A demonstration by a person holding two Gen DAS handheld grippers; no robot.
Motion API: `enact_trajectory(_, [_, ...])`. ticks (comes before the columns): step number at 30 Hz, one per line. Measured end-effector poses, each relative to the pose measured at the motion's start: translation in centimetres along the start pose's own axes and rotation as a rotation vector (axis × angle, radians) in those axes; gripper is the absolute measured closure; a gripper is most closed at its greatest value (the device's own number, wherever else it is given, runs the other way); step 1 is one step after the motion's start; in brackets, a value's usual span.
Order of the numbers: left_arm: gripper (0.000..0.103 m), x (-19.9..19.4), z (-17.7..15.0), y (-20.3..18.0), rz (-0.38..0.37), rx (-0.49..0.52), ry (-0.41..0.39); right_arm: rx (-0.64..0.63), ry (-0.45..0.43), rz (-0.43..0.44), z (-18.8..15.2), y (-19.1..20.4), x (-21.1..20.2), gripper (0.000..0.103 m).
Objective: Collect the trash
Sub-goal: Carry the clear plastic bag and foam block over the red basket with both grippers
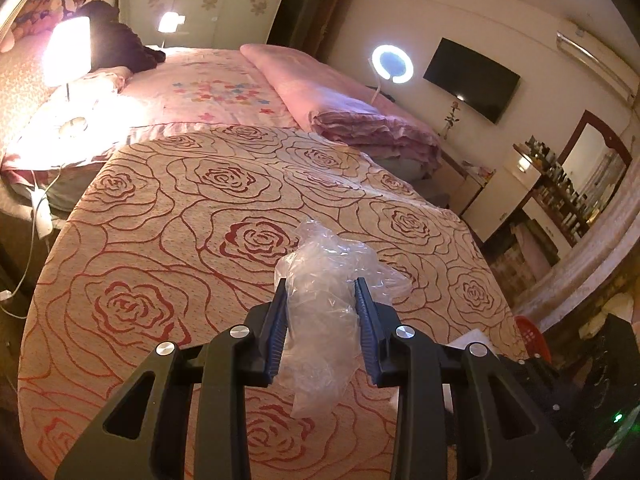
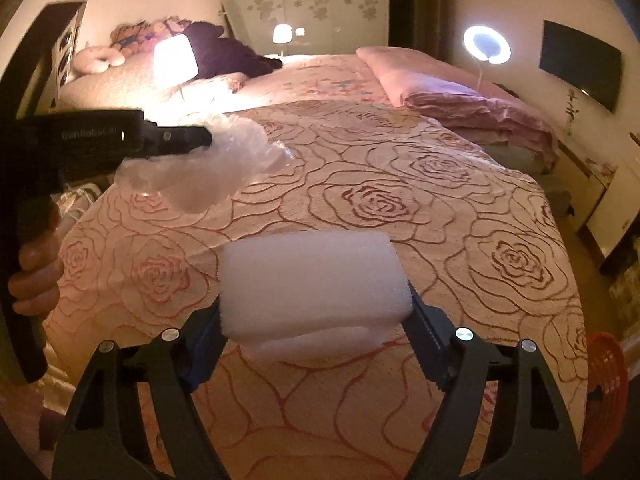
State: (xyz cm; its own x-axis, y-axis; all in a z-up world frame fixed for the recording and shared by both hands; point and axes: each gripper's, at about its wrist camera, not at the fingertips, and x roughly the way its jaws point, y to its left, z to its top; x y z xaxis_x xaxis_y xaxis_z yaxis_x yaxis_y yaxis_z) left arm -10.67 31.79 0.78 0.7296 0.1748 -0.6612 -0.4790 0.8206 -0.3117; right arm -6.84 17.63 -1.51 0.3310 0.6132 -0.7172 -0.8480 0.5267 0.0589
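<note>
Above rose bedspread (image 1: pixel 168 216), red basket (image 2: pixel 604 380) right, lamp (image 2: pixel 176 60) behind

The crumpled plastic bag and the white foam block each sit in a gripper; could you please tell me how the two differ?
The crumpled plastic bag is clear and see-through; the white foam block is opaque. The bag is limp and shapeless, sagging below the left gripper, while the block keeps a boxy shape in the right gripper. The bag needs narrow jaws; the block spreads them wide. Both are held above the rose-patterned bedspread.
</note>
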Motion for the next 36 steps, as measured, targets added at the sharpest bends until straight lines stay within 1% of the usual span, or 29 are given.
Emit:
enact_trajectory(6, [0.073,0.3,-0.4,-0.9,-0.012,0.017,0.009,0.041,-0.036,-0.056,-0.7,-1.6,-2.5,0.027])
enact_trajectory(13, [0.073,0.6,-1.4,-3.2,-0.034,0.065,0.027,0.169,-0.062,-0.119,-2.1,-5.5,-5.4,0.027])
enact_trajectory(21, [0.073,1.2,-2.7,-5.3,-0.050,0.113,0.054,0.266,-0.085,-0.177,-3.8,-8.8,-7.7,0.027])
enact_trajectory(28, [0.073,1.7,-3.6,-6.4,-0.057,0.140,0.075,0.298,-0.099,-0.212,-4.4,-9.9,-8.6,0.027])
enact_trajectory(36, [0.073,2.1,-4.6,-7.8,-0.067,0.167,0.091,0.314,-0.110,-0.223,-4.8,-10.3,-9.3,0.027])
